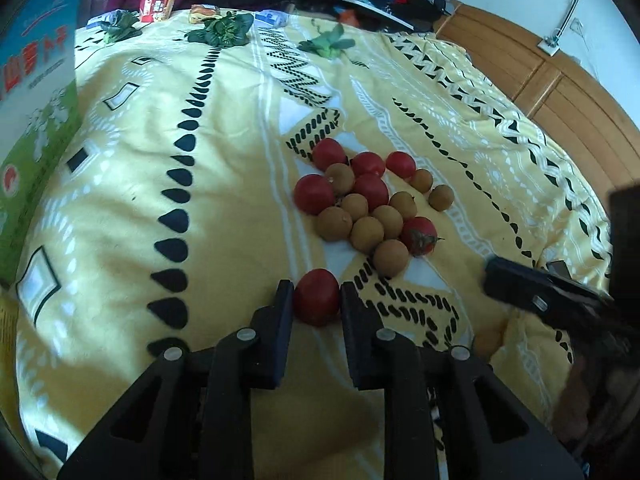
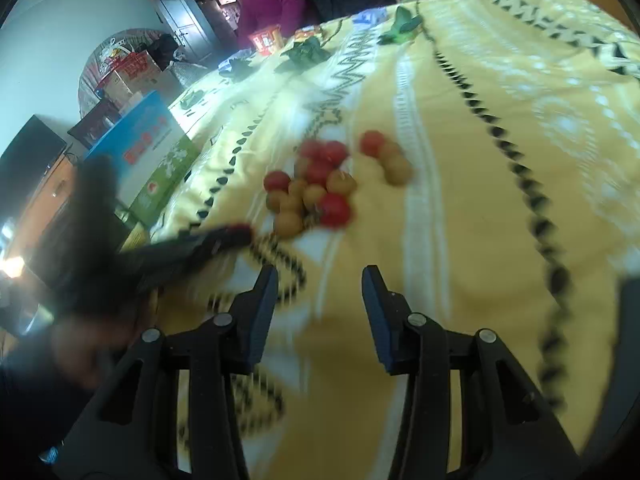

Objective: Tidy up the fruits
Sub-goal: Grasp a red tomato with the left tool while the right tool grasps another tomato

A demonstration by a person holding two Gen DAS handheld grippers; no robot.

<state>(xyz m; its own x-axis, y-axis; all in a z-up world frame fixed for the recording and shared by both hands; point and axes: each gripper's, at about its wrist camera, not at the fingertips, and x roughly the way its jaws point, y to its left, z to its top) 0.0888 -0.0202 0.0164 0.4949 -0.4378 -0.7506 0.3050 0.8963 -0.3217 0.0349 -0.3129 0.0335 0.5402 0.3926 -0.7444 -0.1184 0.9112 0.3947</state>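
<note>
A pile of small red tomatoes (image 1: pixel 314 194) and tan longans (image 1: pixel 367 233) lies on a yellow patterned bedspread (image 1: pixel 224 152). My left gripper (image 1: pixel 316 300) is shut on one red tomato (image 1: pixel 316 297), just in front of the pile. My right gripper (image 2: pixel 320 292) is open and empty, above the bedspread short of the pile (image 2: pixel 320 184); that view is motion-blurred. The right gripper also shows at the right edge of the left wrist view (image 1: pixel 528 292). The left gripper shows blurred in the right wrist view (image 2: pixel 208 242).
A blue and green carton (image 1: pixel 36 92) stands at the bed's left edge. Green leafy bunches (image 1: pixel 224 30) and snack packets (image 1: pixel 158 6) lie at the far end. A wooden bed frame (image 1: pixel 560 80) runs along the right. A person in purple (image 2: pixel 272 0) sits beyond.
</note>
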